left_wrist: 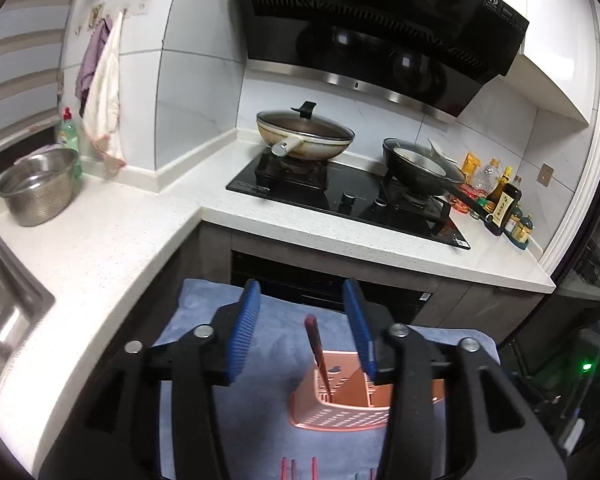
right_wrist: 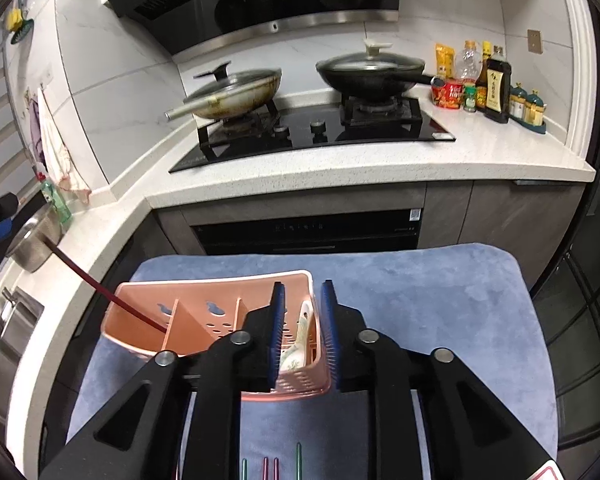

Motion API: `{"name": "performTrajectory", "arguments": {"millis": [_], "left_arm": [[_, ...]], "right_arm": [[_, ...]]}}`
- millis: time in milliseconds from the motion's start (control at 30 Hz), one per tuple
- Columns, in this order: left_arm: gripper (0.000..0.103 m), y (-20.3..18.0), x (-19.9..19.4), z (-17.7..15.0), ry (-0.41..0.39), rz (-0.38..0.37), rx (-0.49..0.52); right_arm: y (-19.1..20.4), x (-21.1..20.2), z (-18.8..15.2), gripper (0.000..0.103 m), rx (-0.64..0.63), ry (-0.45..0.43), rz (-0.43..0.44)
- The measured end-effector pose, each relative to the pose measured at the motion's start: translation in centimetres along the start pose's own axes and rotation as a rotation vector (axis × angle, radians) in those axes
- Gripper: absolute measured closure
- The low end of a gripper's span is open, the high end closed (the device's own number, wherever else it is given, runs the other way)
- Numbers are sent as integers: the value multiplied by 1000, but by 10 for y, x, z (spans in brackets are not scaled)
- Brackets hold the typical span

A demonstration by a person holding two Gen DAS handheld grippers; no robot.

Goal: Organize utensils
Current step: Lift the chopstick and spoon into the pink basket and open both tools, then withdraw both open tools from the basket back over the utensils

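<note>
A pink slotted utensil caddy (right_wrist: 148,312) stands on a blue cloth (right_wrist: 420,300). A dark red chopstick (right_wrist: 112,298) leans out of its left compartment. A white ceramic spoon (right_wrist: 300,336) lies in the right compartment. My right gripper (right_wrist: 302,284) hovers over that compartment, jaws a little apart, pads clear of the spoon. In the left wrist view my left gripper (left_wrist: 302,282) is open above the caddy (left_wrist: 340,412), with the red chopstick (left_wrist: 314,344) standing free between its blue pads. More chopsticks (right_wrist: 276,468), red and green, lie on the cloth at the near edge.
Behind the cloth is an L-shaped white counter (left_wrist: 112,240) with a black hob (right_wrist: 312,136) carrying two lidded pans. A steel colander (left_wrist: 40,188) and sink (left_wrist: 4,304) sit at the left. Sauce bottles (right_wrist: 496,88) stand at the right. A built-in oven (right_wrist: 308,232) faces the cloth.
</note>
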State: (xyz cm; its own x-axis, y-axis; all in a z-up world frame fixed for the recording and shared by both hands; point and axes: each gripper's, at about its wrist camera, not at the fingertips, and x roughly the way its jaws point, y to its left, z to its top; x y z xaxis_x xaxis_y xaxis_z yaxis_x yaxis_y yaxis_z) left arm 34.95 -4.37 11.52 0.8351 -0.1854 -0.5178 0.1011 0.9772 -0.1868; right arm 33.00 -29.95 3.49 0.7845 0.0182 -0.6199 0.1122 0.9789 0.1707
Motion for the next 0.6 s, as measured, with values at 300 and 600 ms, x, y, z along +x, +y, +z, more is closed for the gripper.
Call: {"name": "performTrajectory", "arguments": {"millis": [300,600], "left_arm": [[52,22,-56,-34,16,32,20],[51,48,-98,-119,131,57,41]], "right_arm": [[-5,-80,-34,61,-6,-45,-1],[-9,-136,-123,61,-88,23,-68]]}}
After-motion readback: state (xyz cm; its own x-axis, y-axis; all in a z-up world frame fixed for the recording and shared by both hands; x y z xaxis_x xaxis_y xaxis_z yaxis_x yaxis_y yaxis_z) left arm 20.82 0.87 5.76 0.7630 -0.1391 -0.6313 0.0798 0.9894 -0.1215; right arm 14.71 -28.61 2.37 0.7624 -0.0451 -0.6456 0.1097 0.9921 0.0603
